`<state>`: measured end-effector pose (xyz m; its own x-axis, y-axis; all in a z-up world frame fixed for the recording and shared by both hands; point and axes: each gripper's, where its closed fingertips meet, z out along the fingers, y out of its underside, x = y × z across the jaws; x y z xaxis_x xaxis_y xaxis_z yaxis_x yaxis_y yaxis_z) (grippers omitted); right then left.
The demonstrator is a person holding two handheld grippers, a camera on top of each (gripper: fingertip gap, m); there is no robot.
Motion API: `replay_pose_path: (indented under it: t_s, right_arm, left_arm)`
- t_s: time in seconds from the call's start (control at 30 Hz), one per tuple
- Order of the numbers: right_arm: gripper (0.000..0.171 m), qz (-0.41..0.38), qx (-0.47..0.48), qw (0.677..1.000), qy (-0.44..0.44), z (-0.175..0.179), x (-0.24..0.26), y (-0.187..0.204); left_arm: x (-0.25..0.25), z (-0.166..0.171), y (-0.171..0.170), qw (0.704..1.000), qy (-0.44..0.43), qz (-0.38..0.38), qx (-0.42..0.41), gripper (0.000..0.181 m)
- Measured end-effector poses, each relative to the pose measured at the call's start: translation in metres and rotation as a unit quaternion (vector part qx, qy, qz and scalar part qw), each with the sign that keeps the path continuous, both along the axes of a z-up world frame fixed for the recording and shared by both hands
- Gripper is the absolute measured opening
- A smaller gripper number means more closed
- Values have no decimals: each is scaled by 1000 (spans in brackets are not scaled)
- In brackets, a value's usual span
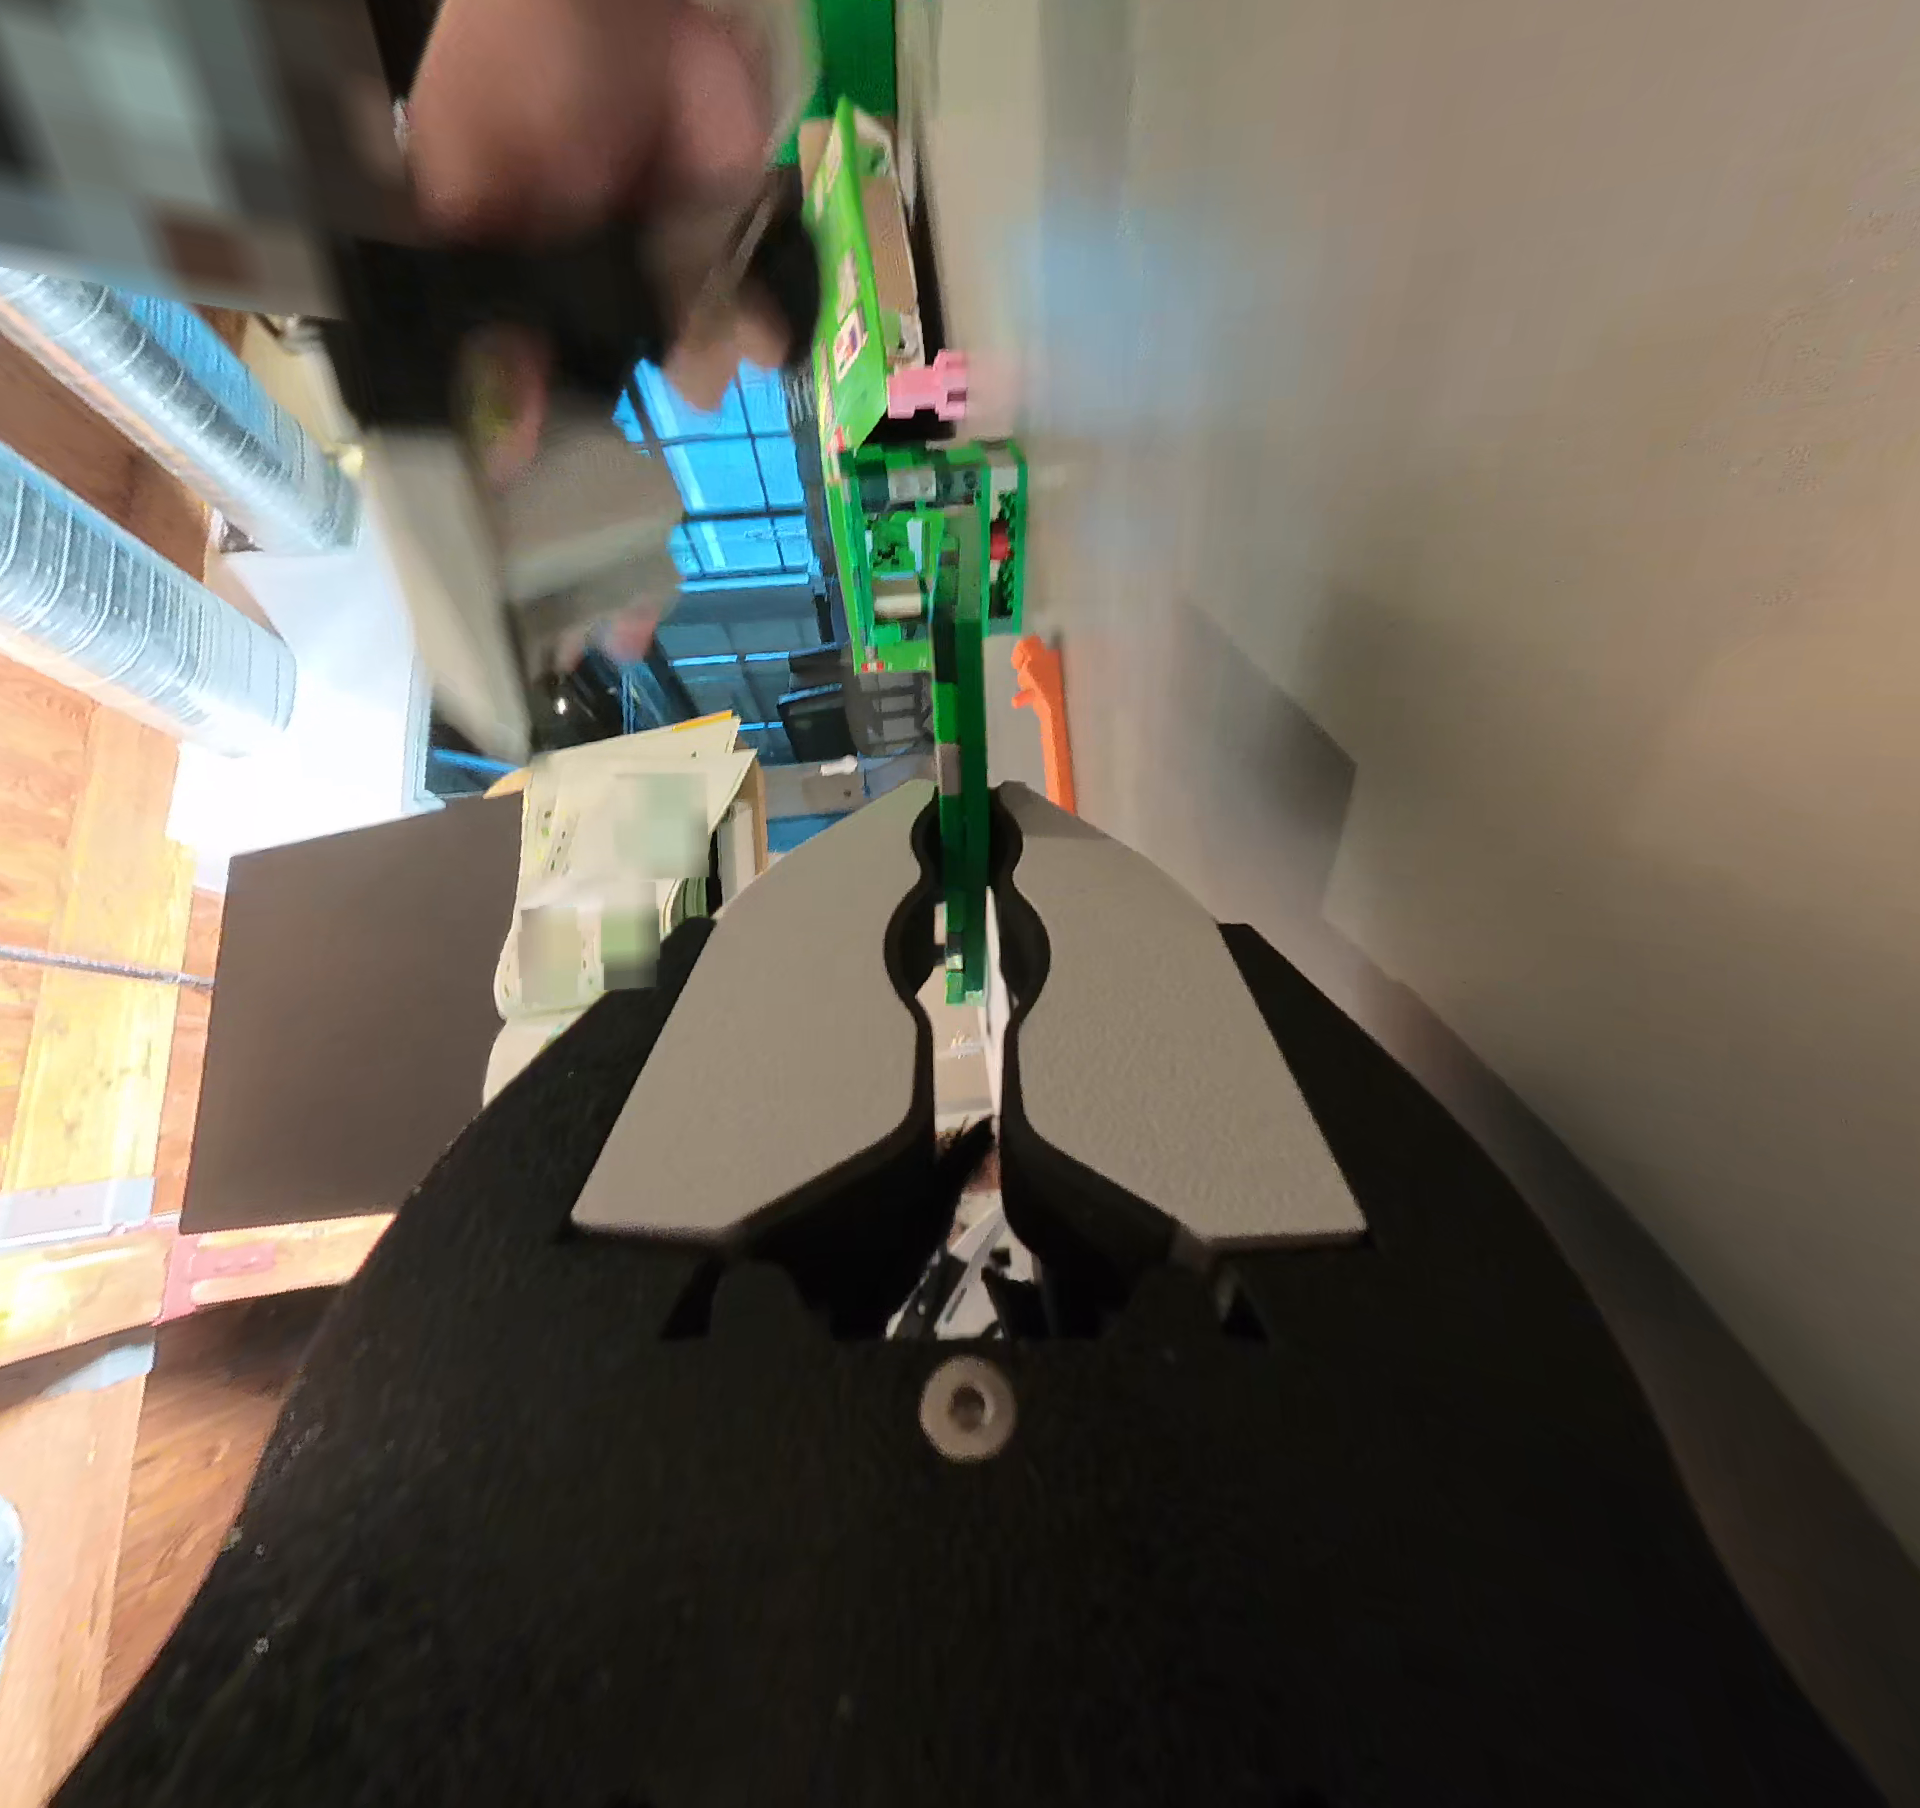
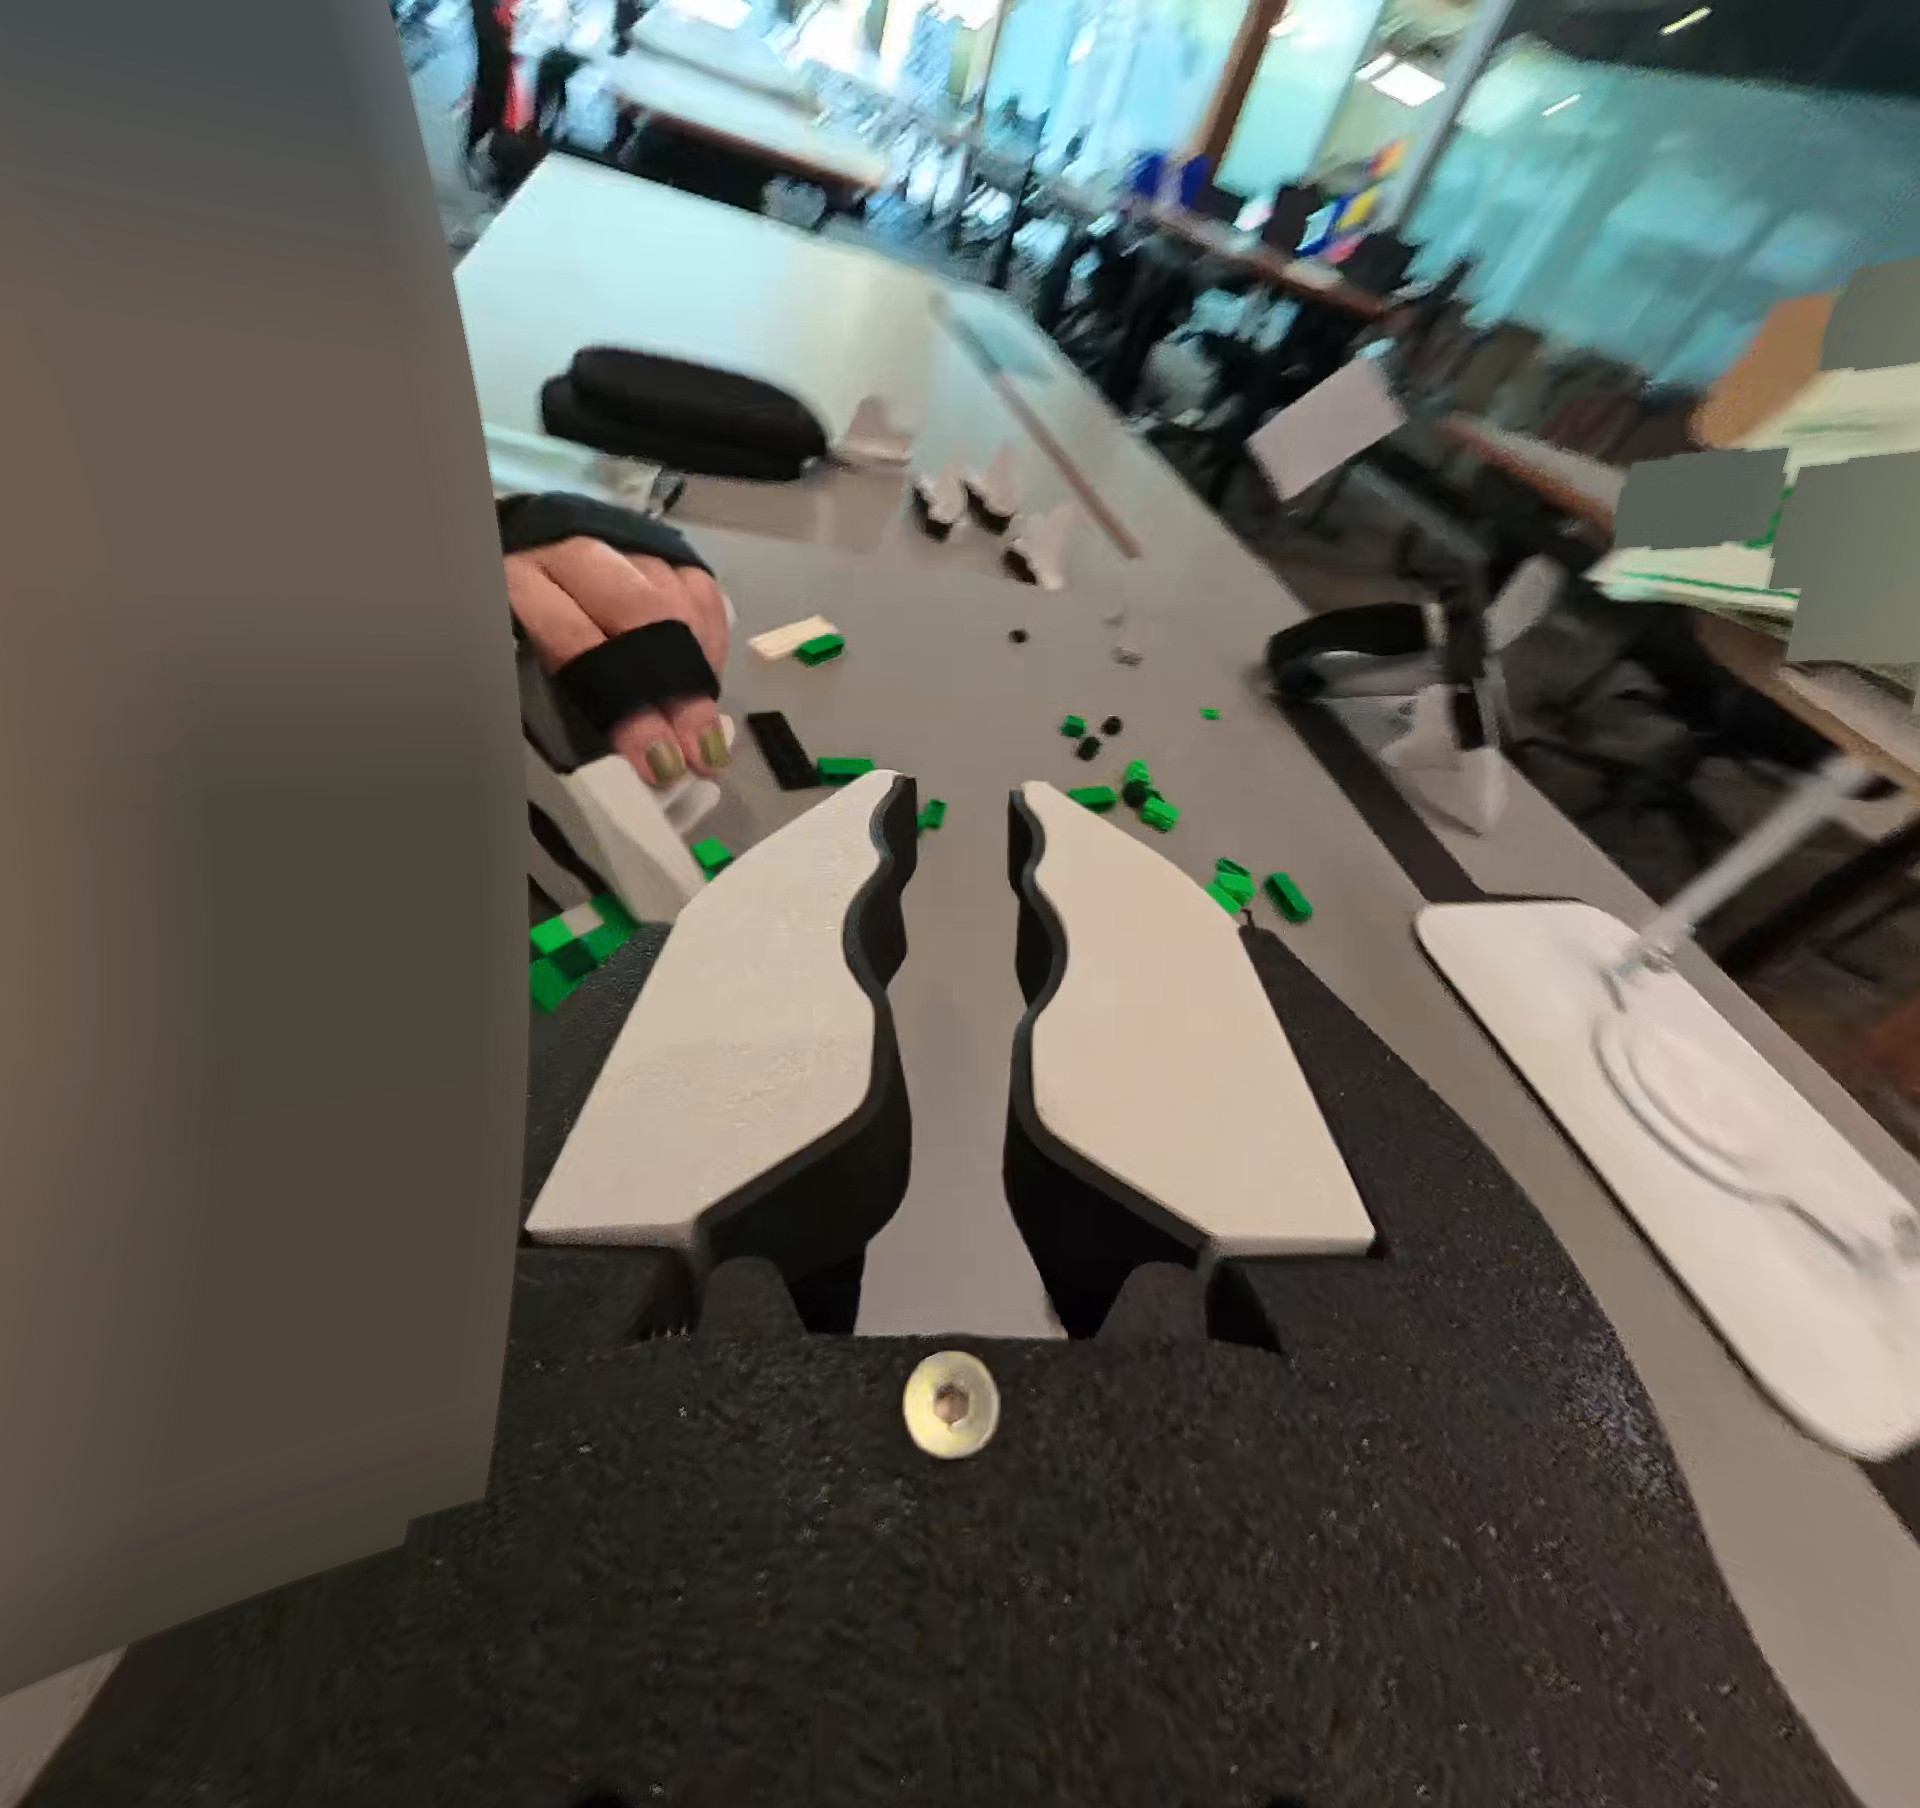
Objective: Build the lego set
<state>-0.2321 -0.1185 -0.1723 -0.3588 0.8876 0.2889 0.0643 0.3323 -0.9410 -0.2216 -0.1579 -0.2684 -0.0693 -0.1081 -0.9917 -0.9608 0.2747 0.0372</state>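
In the left wrist view, which is rolled sideways, my left gripper [image 1: 966, 808] is shut on the edge of a flat green lego build [image 1: 961, 719] and holds it edge-on. Its far end carries green, black and white bricks. The build's checkered corner also shows in the right wrist view [image 2: 577, 937], beside the hand [image 2: 623, 615] that holds the left gripper. My right gripper [image 2: 961, 792] is open and empty above the grey table [image 2: 966, 1083]. Several loose green bricks [image 2: 1148, 808] and a black plate [image 2: 784, 745] lie just past its tips.
An orange brick separator [image 1: 1049, 719], a pink lego figure [image 1: 935, 387] and a green box [image 1: 862, 304] lie on the table. A white stand base [image 2: 1662, 1124] sits at the right. A black case [image 2: 686, 413] and small white and black parts [image 2: 987, 501] lie farther back.
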Motion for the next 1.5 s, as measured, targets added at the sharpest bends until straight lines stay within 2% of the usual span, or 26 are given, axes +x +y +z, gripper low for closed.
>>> replay_pose_path:
  t_s: [0.13,0.3,0.57,0.83,1.07,1.2,1.3,1.4,1.5]
  right_arm:
    - [15,39,83,985,-146,-2,-56,10]
    - [15,157,185,926,-289,-47,-101,25]
    - [17,267,305,840,-360,-118,-122,44]
    - [20,296,345,790,-412,-138,-129,49]
    - [10,300,332,778,-441,-140,-129,46]
    - [10,274,346,790,-427,-131,-127,48]
    - [10,267,316,838,-355,-94,-114,25]
    - [10,259,324,881,-229,-49,-88,-4]
    - [10,228,392,888,-73,-14,-55,-26]
  left_arm:
    - [13,-2,-4,1000,-1,-23,-6,5]
    - [18,-4,-6,999,3,-32,-12,6]
    - [16,-5,-5,999,-1,-29,-19,6]
    - [14,-6,-3,999,-7,-25,-24,6]
    - [13,-6,-3,999,-11,-22,-26,6]
    - [8,-4,-1,999,-18,-10,-26,6]
    - [-2,2,4,999,-36,18,-16,6]
    - [-11,9,7,998,-51,39,-6,5]
    - [-16,13,8,996,-68,50,-3,5]
